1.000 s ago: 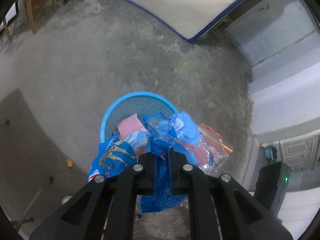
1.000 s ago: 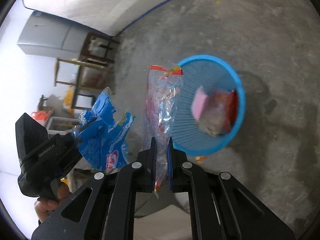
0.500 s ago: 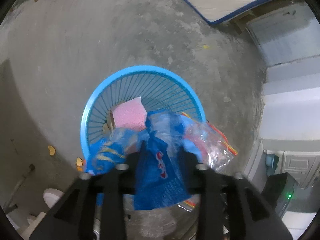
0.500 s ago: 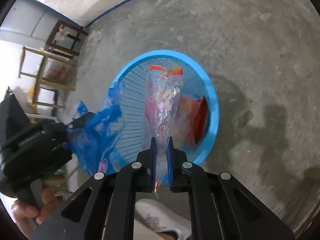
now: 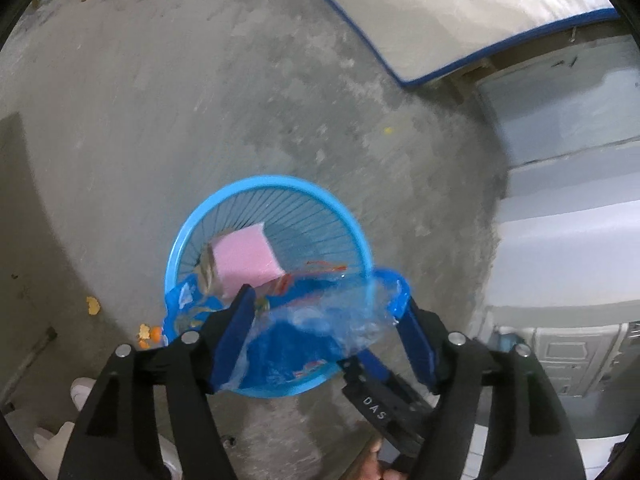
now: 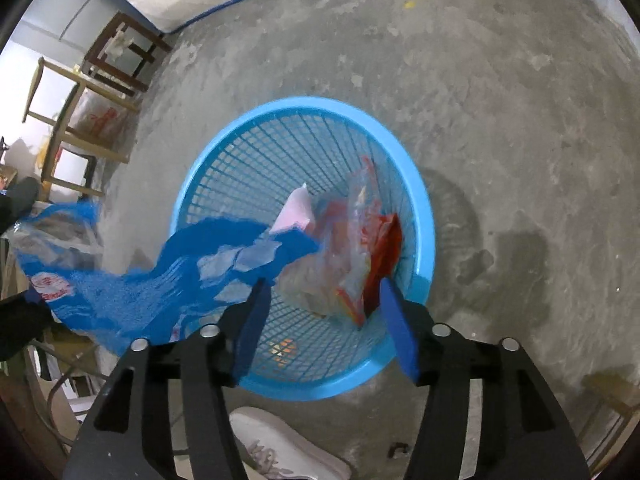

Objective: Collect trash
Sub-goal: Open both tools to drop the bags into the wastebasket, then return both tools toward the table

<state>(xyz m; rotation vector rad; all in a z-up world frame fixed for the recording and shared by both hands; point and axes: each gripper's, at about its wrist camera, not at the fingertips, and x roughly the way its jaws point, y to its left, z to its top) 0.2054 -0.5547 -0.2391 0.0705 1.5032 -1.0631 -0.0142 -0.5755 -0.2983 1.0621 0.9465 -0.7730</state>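
Note:
A round blue mesh basket (image 5: 362,242) (image 6: 224,176) stands on the concrete floor below both grippers. A pink sponge-like block (image 5: 244,258) (image 6: 294,212) lies in it. My left gripper (image 5: 326,328) is open above the basket's near rim, and a blue plastic bag (image 5: 304,340) falls loose between its fingers. In the right wrist view that blue bag (image 6: 132,280) hangs over the basket's left rim. My right gripper (image 6: 322,320) is open above the basket, and a clear red-printed bag (image 6: 352,248) lies inside against the right wall.
Orange peel scraps (image 5: 93,305) lie on the floor left of the basket. A mattress with blue edging (image 5: 460,8) leans at the back. Wooden chairs (image 6: 80,92) stand far left. A white shoe (image 6: 288,448) is beside the basket's near side. Grey cabinets (image 5: 568,208) at the right.
Both grippers have opened. The blue bag has dropped from the left gripper and the clear red-printed bag from the right one into the basket. Both grippers moved closer over the basket.

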